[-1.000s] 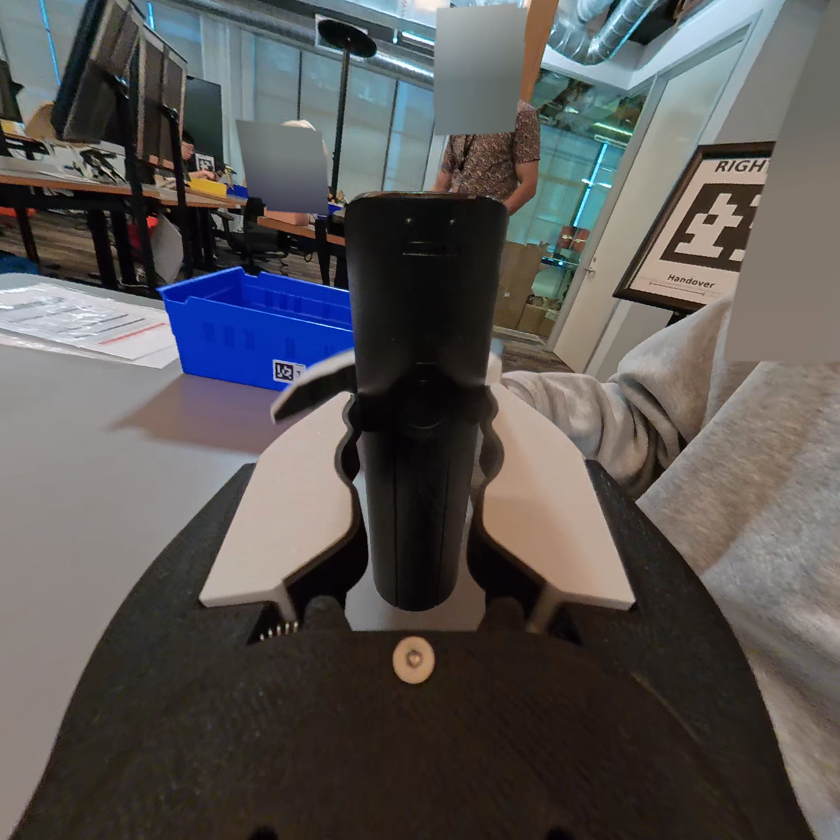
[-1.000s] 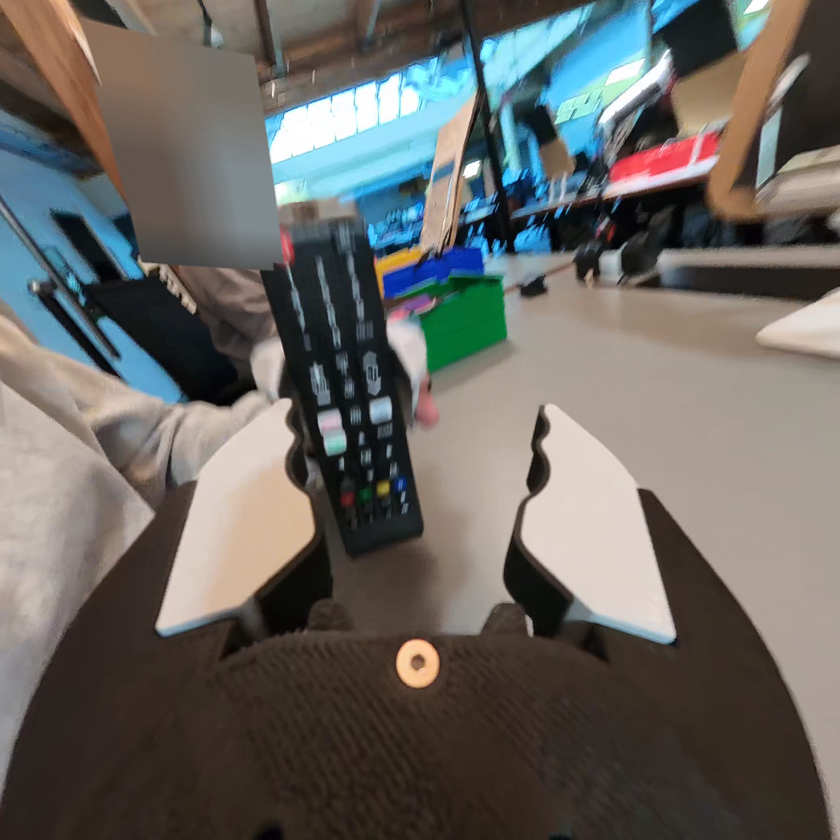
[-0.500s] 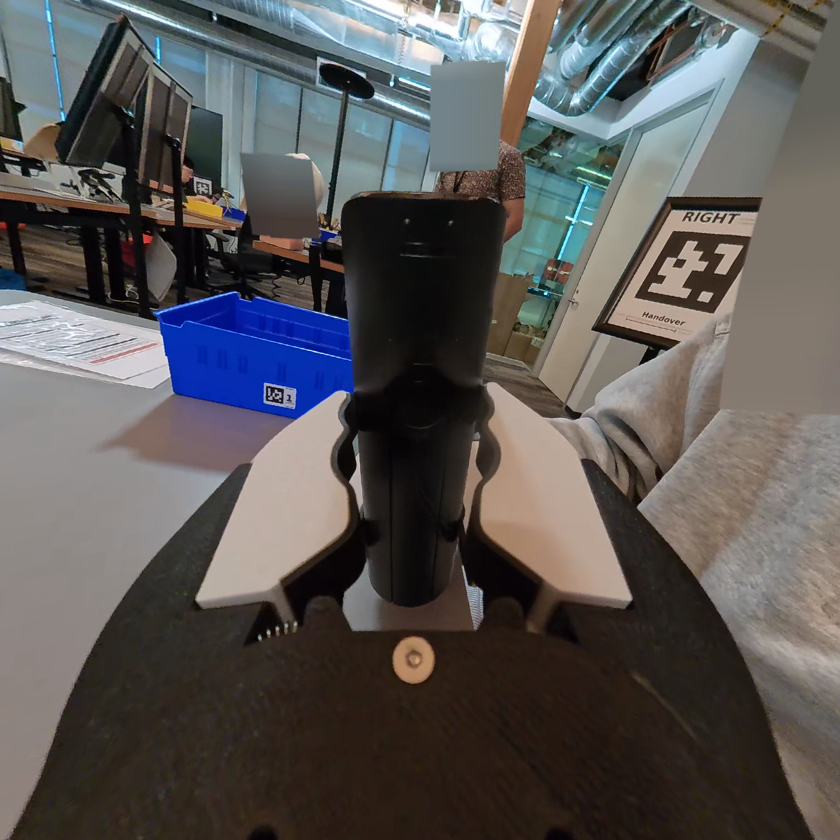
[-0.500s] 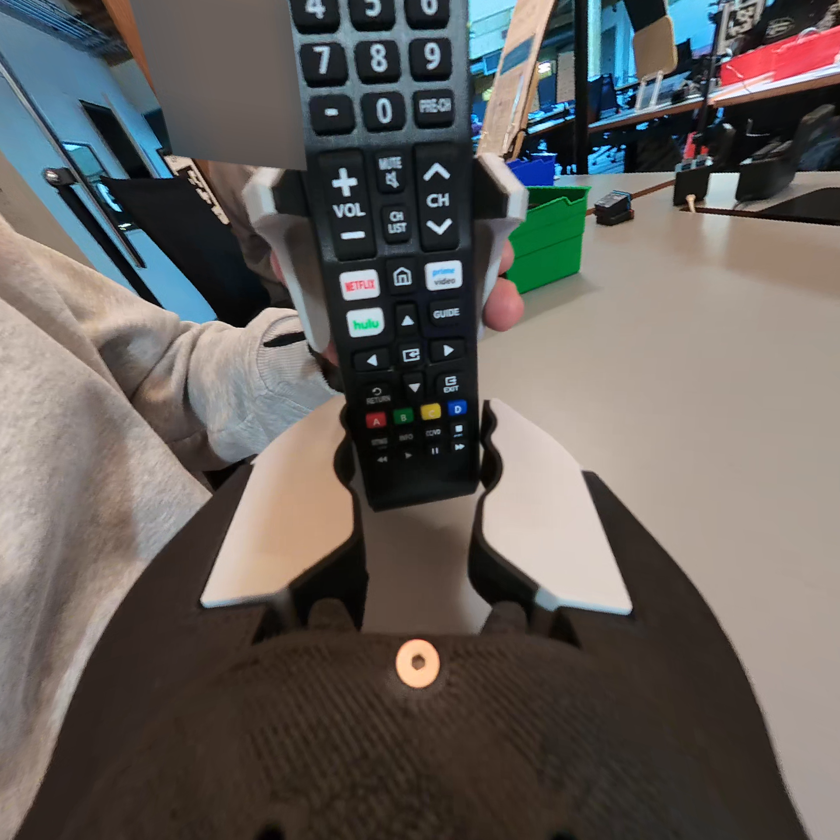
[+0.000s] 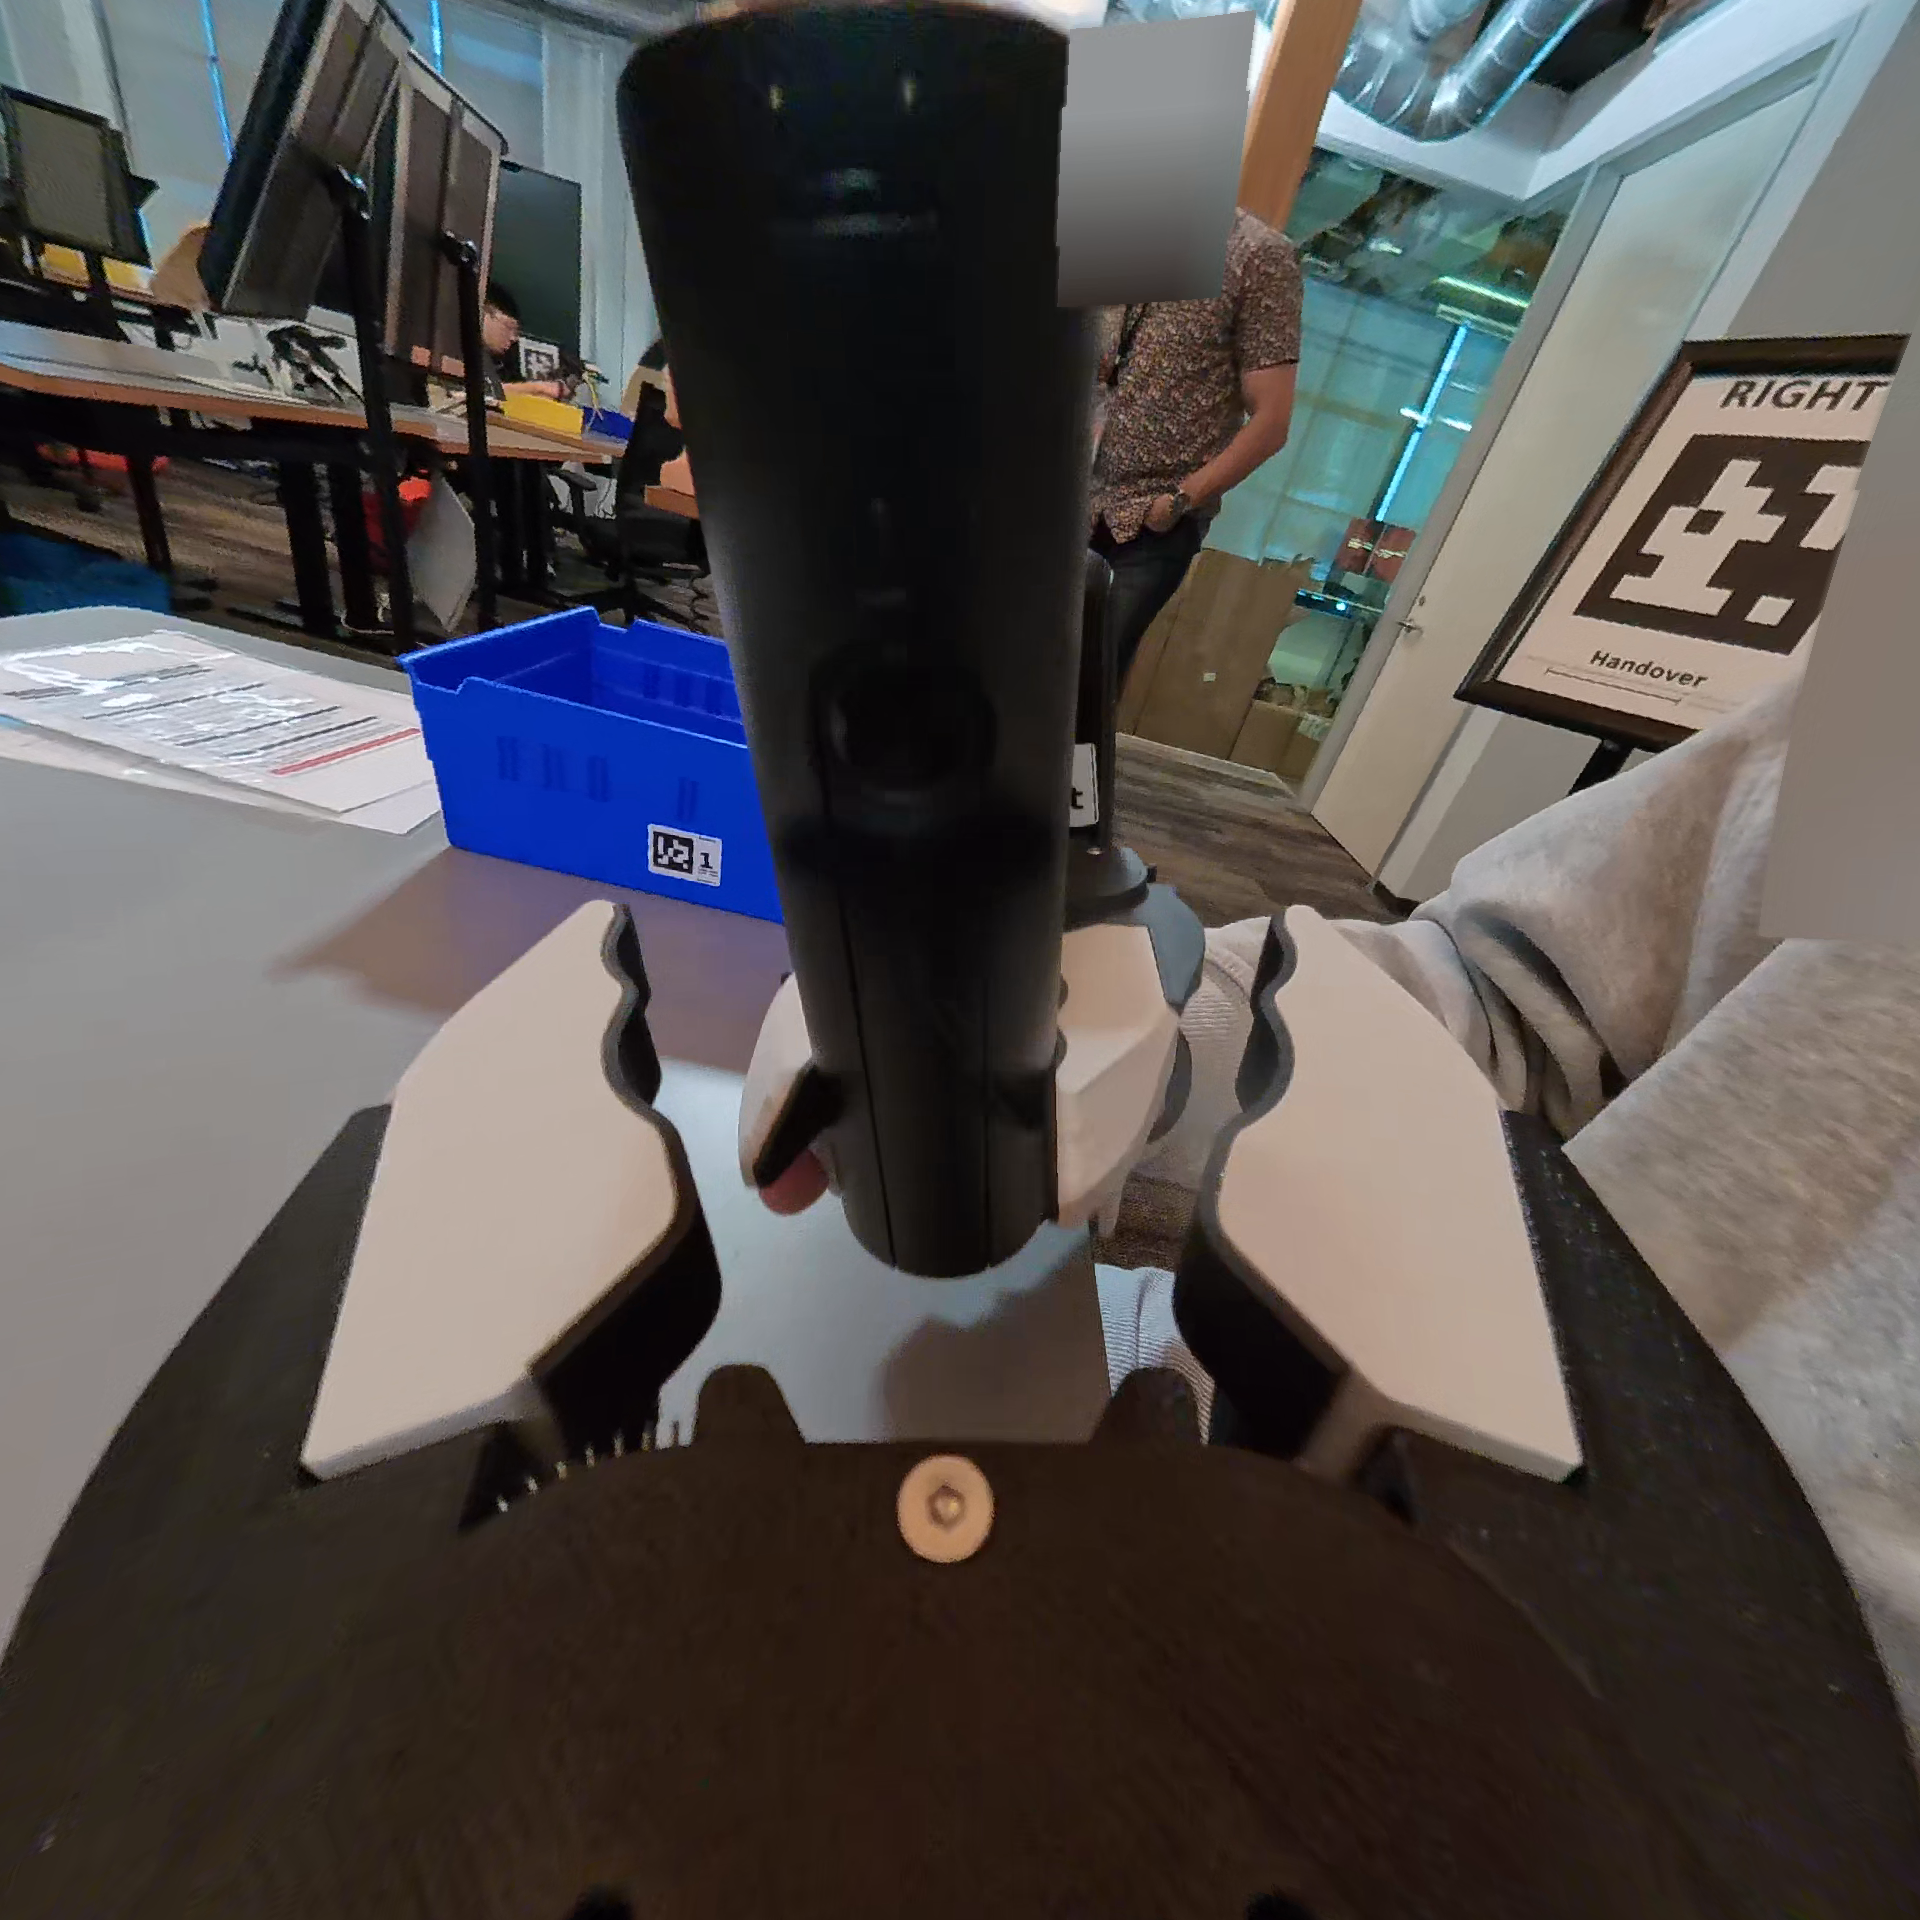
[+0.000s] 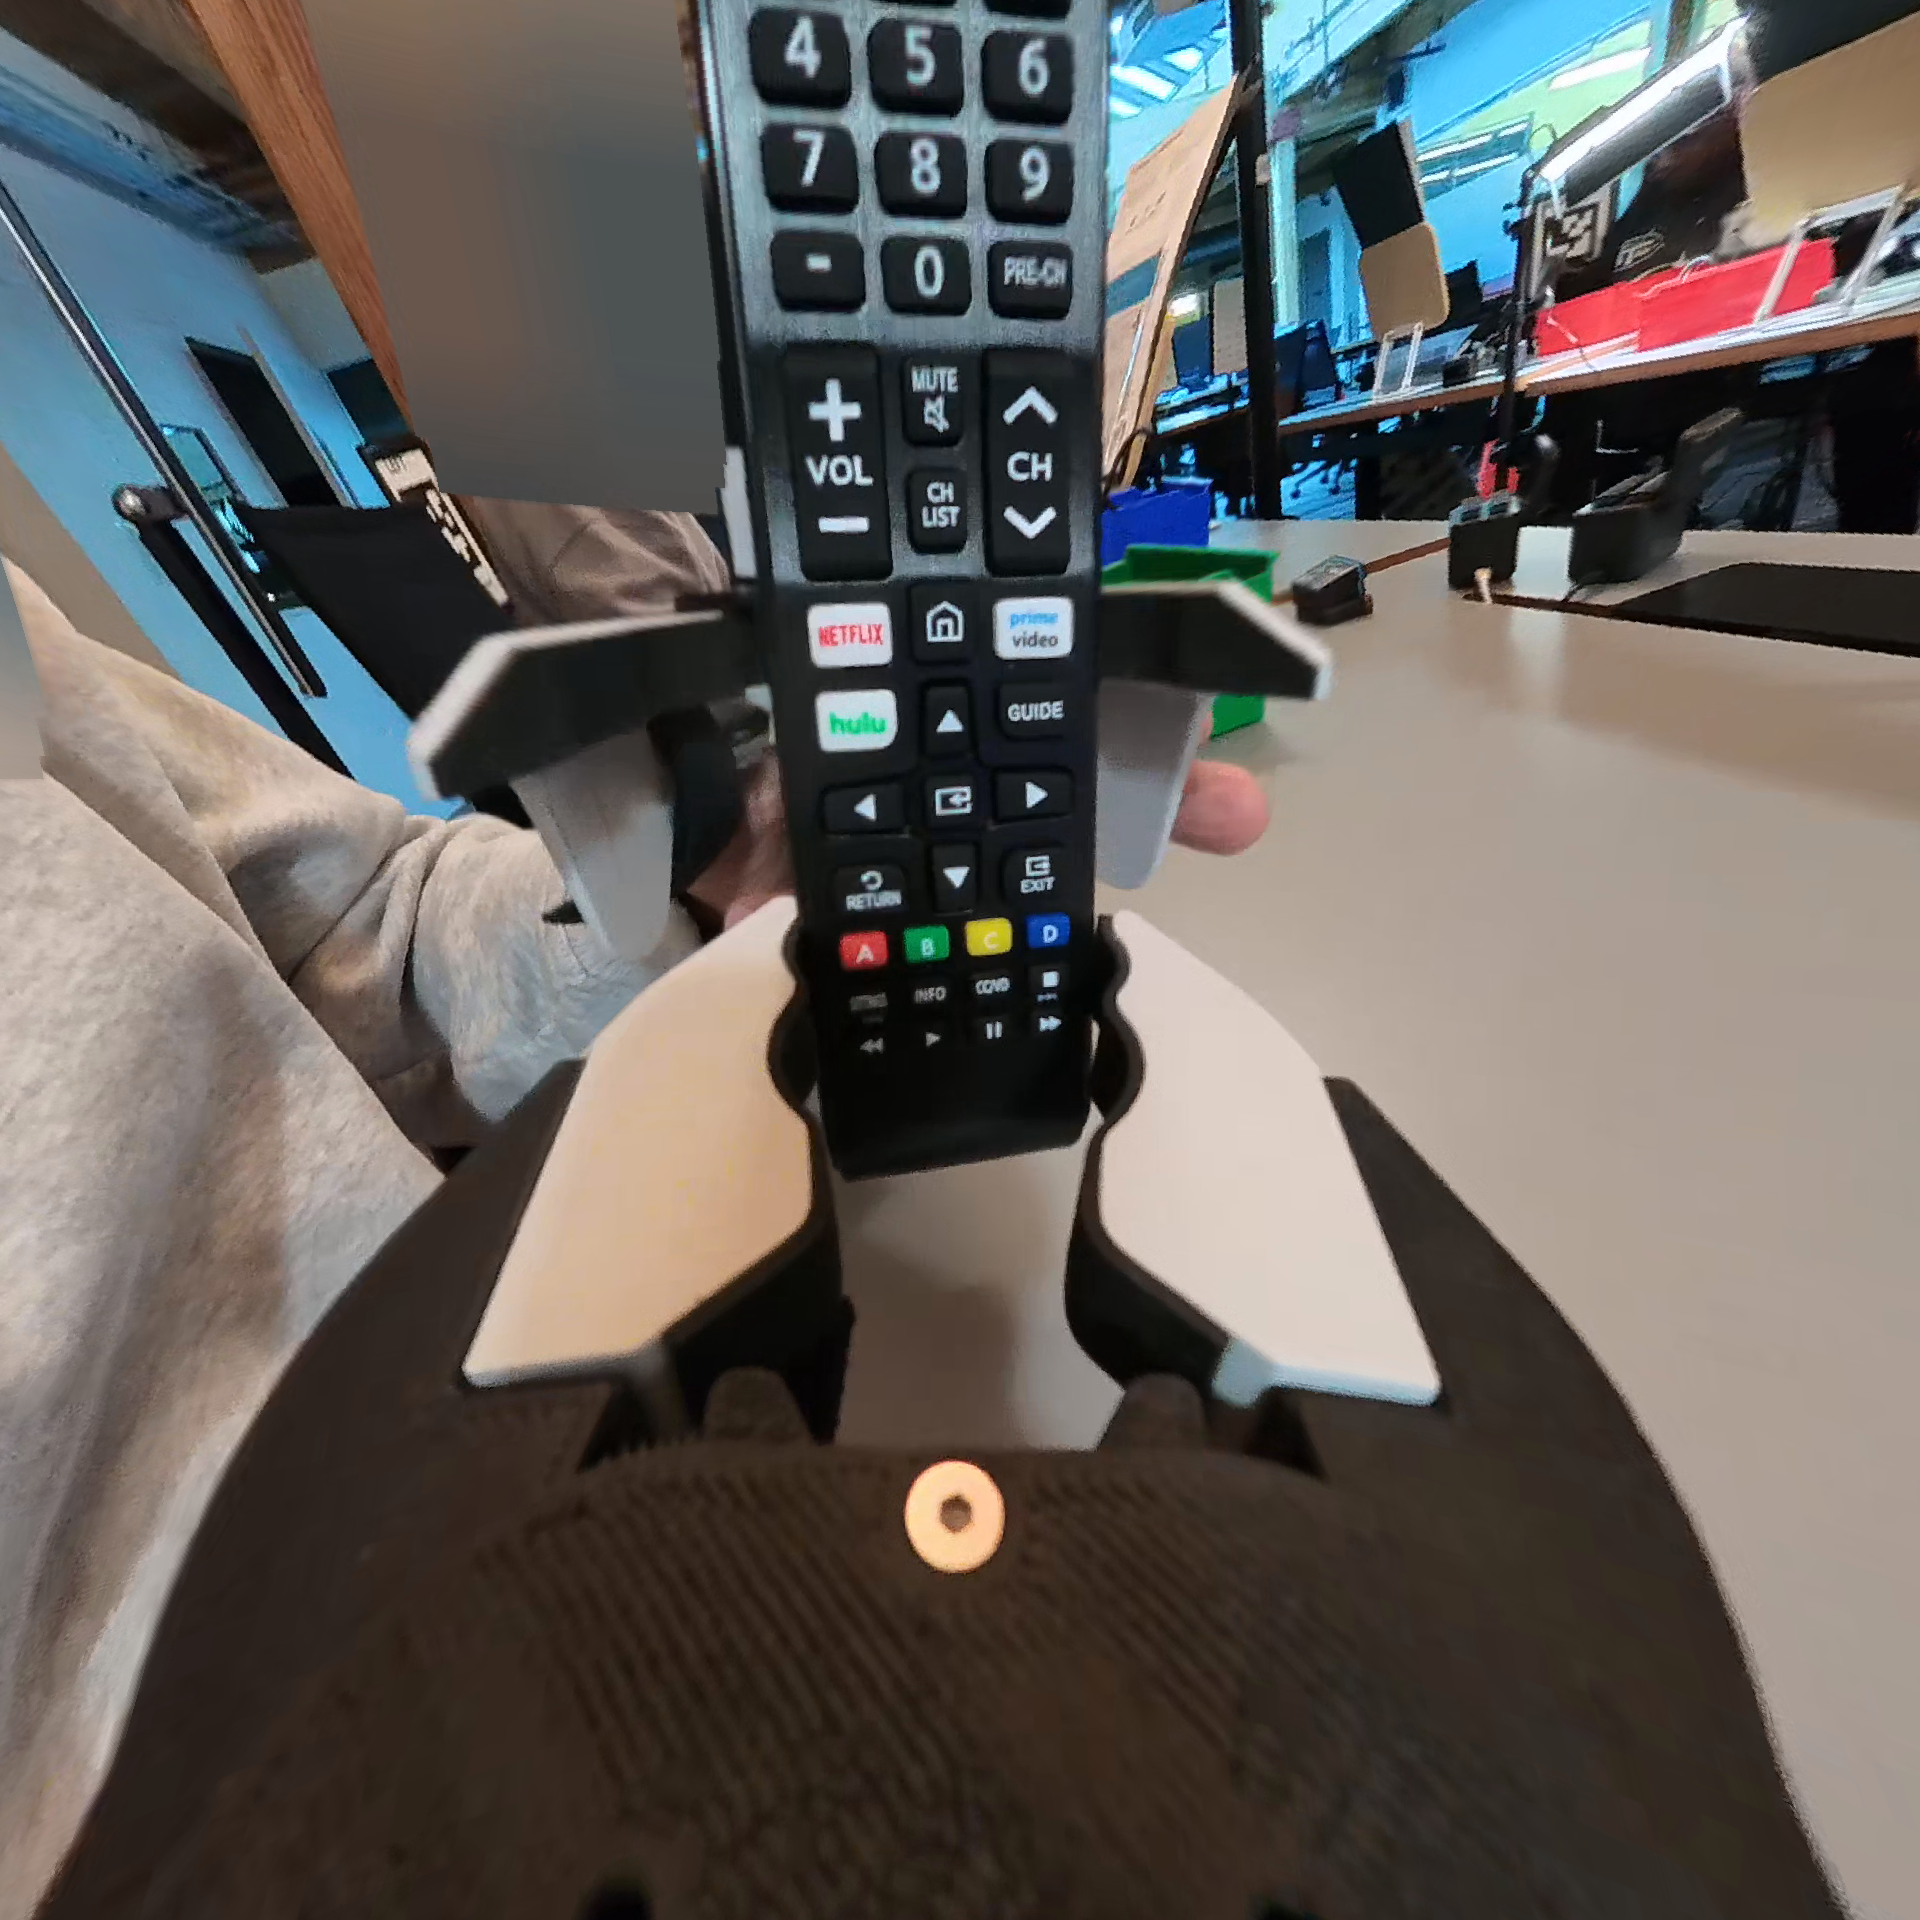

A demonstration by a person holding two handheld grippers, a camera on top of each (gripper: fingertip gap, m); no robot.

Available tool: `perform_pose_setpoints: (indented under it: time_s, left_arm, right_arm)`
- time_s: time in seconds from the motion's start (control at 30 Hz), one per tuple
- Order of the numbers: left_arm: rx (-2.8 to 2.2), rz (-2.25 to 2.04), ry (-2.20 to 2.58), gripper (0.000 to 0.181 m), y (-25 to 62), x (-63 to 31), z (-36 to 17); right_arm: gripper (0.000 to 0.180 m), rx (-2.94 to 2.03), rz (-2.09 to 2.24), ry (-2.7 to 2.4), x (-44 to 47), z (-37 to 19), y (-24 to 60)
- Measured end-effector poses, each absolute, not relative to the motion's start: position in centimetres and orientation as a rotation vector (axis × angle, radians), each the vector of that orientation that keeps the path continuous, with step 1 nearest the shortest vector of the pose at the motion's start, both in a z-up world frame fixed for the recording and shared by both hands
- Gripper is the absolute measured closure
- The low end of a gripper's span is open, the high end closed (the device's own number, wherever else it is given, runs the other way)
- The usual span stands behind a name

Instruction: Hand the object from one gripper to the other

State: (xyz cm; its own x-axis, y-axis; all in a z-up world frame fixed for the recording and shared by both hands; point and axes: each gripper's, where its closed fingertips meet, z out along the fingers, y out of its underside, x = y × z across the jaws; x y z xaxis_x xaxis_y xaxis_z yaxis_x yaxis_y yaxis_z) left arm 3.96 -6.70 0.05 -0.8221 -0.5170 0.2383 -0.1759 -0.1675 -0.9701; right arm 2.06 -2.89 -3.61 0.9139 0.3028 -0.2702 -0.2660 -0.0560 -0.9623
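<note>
A black TV remote stands upright between the two grippers. Its plain back [image 5: 883,520] faces the left wrist view and its button side [image 6: 925,416] faces the right wrist view. My right gripper [image 6: 951,935] is shut on the remote's lower end, just below the coloured buttons. In the left wrist view its white fingers [image 5: 1107,1081] clamp the remote's bottom. My left gripper [image 5: 945,940] is open, its fingers spread wide on either side of the remote and clear of it. In the right wrist view its fingers [image 6: 582,675] stick out to both sides behind the remote.
The grey table [image 5: 208,1039] holds a blue bin [image 5: 582,748] and a printed sheet [image 5: 208,717]. A green bin [image 6: 1195,582] and black devices [image 6: 1621,530] sit farther off. A grey sleeve [image 5: 1558,987] is at the right, a framed sign [image 5: 1714,540] behind it. The tips of one gripper are about 5 cm away from the tips of the other.
My right gripper came up to the remote and shut on its lower end. My left gripper, shut on the remote before, has opened wide and let go.
</note>
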Motion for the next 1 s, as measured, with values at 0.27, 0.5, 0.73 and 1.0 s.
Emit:
perform_pose_setpoints:
  time_s: [0.27,0.5,0.73,1.0]
  left_arm:
    - [-0.926,-2.164,1.743,0.079,-4.8,5.2,-1.1]
    - [-0.998,-2.173,1.768,0.088,-4.8,5.7,-3.2]
    - [-0.997,-2.132,1.826,0.09,-5.4,5.7,-4.3]
    - [-1.01,-2.14,1.854,0.094,-5.9,5.7,-5.0]
  right_arm:
    - [0.128,-1.482,0.311,0.136,7.1,0.5,-5.4]
    - [0.128,-1.568,-0.055,0.435,16.6,5.0,-13.2]
    - [0.129,-1.635,-0.3,0.859,26.7,1.2,-25.8]
    - [0.129,-1.99,-0.308,1.3,30.0,-11.7,-32.9]
